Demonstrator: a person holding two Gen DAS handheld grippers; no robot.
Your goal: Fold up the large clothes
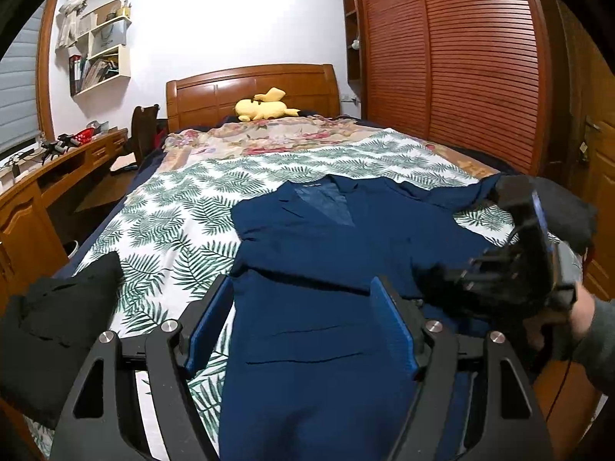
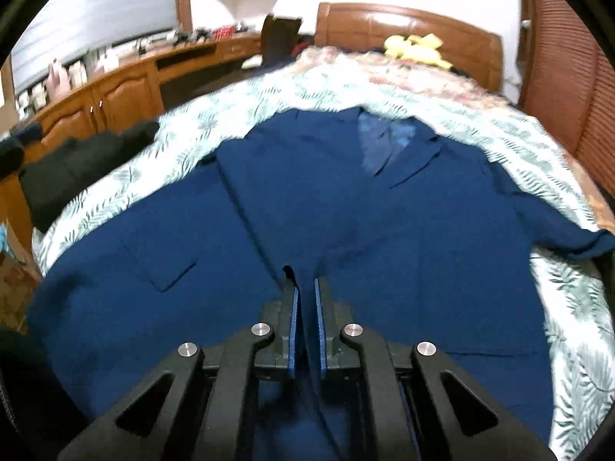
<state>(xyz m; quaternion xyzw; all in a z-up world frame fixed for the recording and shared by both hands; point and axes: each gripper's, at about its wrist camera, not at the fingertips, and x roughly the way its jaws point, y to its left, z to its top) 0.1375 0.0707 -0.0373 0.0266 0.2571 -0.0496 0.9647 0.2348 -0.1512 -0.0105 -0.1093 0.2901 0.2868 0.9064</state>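
A navy blue suit jacket (image 1: 326, 261) lies face up on the bed, collar toward the headboard; it fills the right wrist view (image 2: 346, 211). My left gripper (image 1: 303, 296) is open, its blue pads straddling the jacket's left part near its left edge. My right gripper (image 2: 305, 288) is shut on a fold of the jacket's front fabric, which runs between its pads. In the left wrist view the right gripper (image 1: 453, 280) is at the jacket's right side, held by a hand; its tips are blurred.
A leaf-print bedspread (image 1: 173, 223) covers the bed. A dark garment (image 1: 57, 326) lies at its left front corner. A yellow plush toy (image 1: 265, 105) lies by the wooden headboard. A desk (image 1: 46, 176) stands left, a slatted wardrobe (image 1: 461, 57) right.
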